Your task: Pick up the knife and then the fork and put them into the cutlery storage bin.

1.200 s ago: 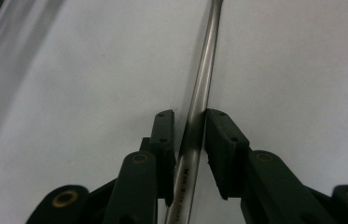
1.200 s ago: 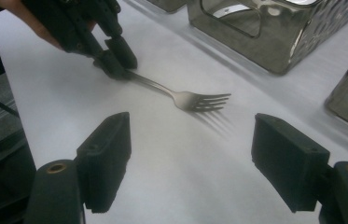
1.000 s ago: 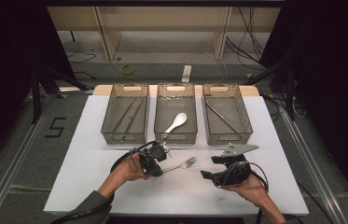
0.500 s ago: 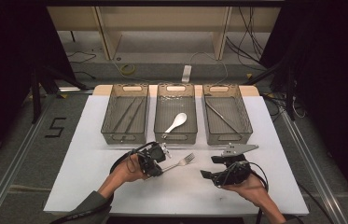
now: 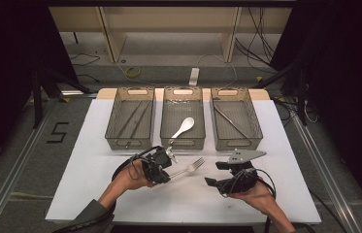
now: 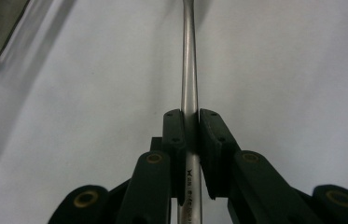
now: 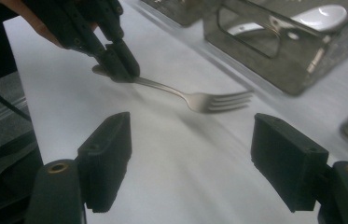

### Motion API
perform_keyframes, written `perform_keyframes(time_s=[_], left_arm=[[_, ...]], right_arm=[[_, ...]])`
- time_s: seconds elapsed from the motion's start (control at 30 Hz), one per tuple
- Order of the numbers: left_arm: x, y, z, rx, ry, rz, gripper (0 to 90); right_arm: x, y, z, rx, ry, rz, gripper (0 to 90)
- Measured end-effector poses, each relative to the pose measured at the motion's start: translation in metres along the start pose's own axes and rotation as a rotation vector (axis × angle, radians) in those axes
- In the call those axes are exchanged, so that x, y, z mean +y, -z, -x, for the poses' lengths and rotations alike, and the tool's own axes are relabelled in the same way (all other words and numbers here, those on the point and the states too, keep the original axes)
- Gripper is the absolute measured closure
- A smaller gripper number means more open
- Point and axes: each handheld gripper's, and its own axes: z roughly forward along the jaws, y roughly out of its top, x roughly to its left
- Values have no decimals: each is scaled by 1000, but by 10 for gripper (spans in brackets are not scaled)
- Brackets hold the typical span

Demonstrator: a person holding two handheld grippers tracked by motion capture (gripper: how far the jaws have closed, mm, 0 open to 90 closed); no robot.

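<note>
From the high view, I have my left gripper holding the shiny silver metal fork by its handle, just over the white tabletop, in front of the middle grey mesh bin. I think sorting comes next: carry it to a bin.

In the left gripper view, the jaws are pinching the fork's thin handle tight.

In the right gripper view, my right gripper has jaws spread wide, holding nothing, and here I can see the fork's prongs.
</note>
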Motion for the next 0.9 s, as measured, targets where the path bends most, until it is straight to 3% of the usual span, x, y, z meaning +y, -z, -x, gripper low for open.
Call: perform_keyframes(time_s=[0.23, 0.37, 0.53, 0.9], left_arm=[[6, 11, 15, -71, -8, 8, 809], [8, 16, 21, -119, -29, -19, 809], [8, 16, 24, -146, -34, -32, 809], [10, 22, 29, -187, -55, -39, 808]], right_arm=[[11, -13, -25, 24, 143, -1, 297], [13, -26, -40, 25, 236, -44, 297], [11, -40, -54, 20, 338, -100, 310], [9, -53, -63, -2, 443, -160, 432]])
